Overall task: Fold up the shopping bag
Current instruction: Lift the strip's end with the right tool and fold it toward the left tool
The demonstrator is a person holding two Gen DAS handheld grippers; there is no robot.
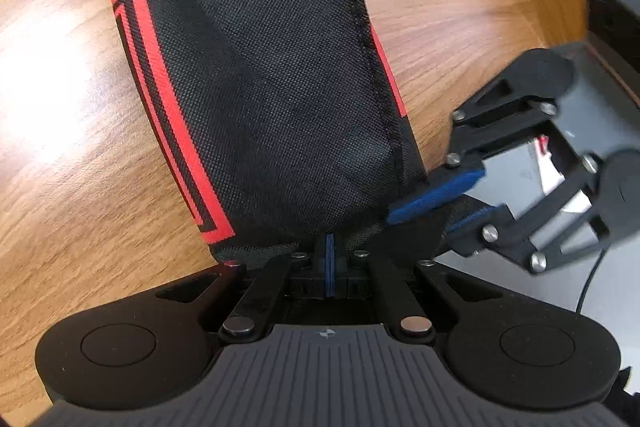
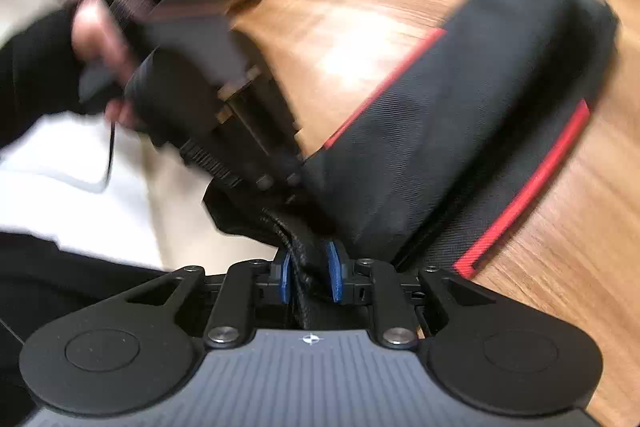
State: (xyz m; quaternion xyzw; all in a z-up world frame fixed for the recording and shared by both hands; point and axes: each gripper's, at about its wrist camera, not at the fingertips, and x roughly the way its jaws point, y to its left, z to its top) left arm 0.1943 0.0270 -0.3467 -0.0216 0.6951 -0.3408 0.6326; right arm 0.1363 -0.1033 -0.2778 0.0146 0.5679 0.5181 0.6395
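While the bag (image 1: 256,99) is stretched out ahead of the left gripper (image 1: 329,259), its near end is pinched flat between that gripper's blue pads, which are pressed nearly together on the black fabric. The right gripper (image 2: 310,277) is seen closed narrowly over a bunched, stitched edge of the same bag, with its pads (image 2: 333,277) kept slightly apart by the thickness of the cloth. In the left wrist view, the right gripper is found just to the right of the left one, biting the same near end from the side.

The greatest risk is judged to be slipping: the cloth is woven and smooth, and only a small bite is held by each tool, so the edge could be dragged out of one grip if the two were pulled apart or lifted unevenly. The layers could also be skewed, so that the red stripes (image 1: 168,107) would no longer be lined up and a crooked fold would be made. The right wrist view is blurred, so finer detail of that grip cannot be told.

The bag is laid on the wooden table (image 1: 60,147) as a long narrow strip. Its long axis is pointed straight away from the left gripper, toward the far side of the table, with the red stripes run along both long edges.
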